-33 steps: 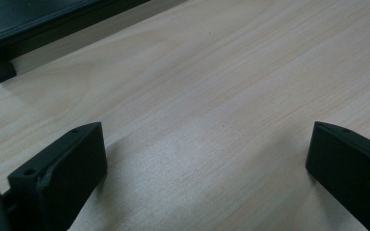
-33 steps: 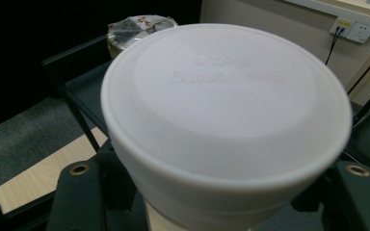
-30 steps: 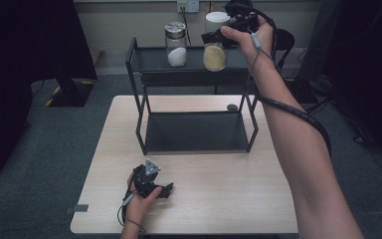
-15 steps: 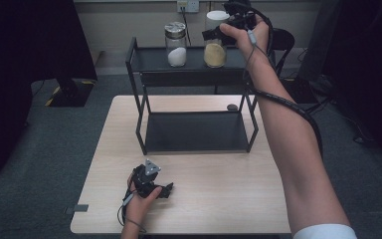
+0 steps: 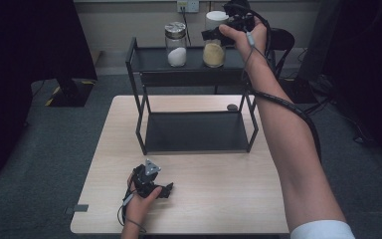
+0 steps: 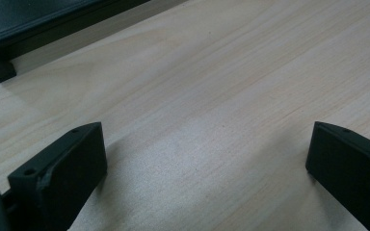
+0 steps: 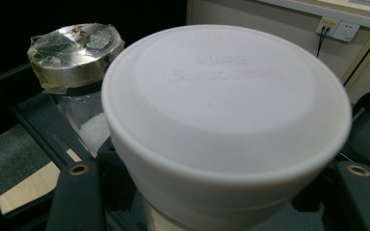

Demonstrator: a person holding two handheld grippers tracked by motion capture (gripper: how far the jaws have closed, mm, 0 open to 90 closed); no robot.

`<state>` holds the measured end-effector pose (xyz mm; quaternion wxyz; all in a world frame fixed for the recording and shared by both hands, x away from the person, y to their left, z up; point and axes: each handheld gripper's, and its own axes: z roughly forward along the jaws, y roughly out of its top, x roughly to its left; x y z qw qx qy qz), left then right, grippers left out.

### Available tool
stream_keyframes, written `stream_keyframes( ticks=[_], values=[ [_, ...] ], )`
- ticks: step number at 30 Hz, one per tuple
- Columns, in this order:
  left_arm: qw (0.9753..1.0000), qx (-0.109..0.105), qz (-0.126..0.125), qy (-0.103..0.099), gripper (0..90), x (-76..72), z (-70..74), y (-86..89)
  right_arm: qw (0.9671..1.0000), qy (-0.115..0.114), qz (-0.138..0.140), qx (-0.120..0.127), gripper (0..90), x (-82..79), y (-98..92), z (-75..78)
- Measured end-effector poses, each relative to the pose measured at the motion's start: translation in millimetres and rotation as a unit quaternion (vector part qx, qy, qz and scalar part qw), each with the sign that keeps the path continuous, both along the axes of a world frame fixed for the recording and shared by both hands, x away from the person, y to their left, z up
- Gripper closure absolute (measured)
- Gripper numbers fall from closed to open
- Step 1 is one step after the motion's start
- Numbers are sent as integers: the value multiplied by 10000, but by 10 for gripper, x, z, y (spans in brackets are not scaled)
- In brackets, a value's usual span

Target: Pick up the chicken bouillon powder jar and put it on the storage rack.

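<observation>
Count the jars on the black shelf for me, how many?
2, both on the top tier: a clear glass jar with a silver lid, and beside it a white-lidded jar of tan powder between the right claw's jaws.

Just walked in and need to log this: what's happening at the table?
A person's right gripper is closed around the white-lidded jar of tan powder on the top shelf of the black rack, beside a metal-lidded jar of white powder. The left gripper rests open on the wooden table, holding nothing.

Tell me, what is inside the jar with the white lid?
The white-lidded jar holds tan powder, filling its lower part. The right gripper covers its middle, so the exact level is hidden.
</observation>
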<state>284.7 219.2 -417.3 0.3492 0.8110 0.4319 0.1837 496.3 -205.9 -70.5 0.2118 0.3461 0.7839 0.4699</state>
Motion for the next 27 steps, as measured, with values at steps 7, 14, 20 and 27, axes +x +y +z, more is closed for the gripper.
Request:
stream_keyframes(
  ticks=[7,14,20,27],
  values=[
    [10000,1,-1,0,0,0,0,0,10000,-24,-63,-24,143,-40,15,16],
    [10000,-2,4,-6,0,-2,-2,-1,9998,-30,-173,-22,20,-122,-23,16],
    [10000,2,0,-1,0,0,0,0,9996,79,-147,207,5,-179,-141,-46],
    [10000,1,0,0,0,0,0,0,9996,66,-116,234,2,-311,-208,-113]
  ],
)
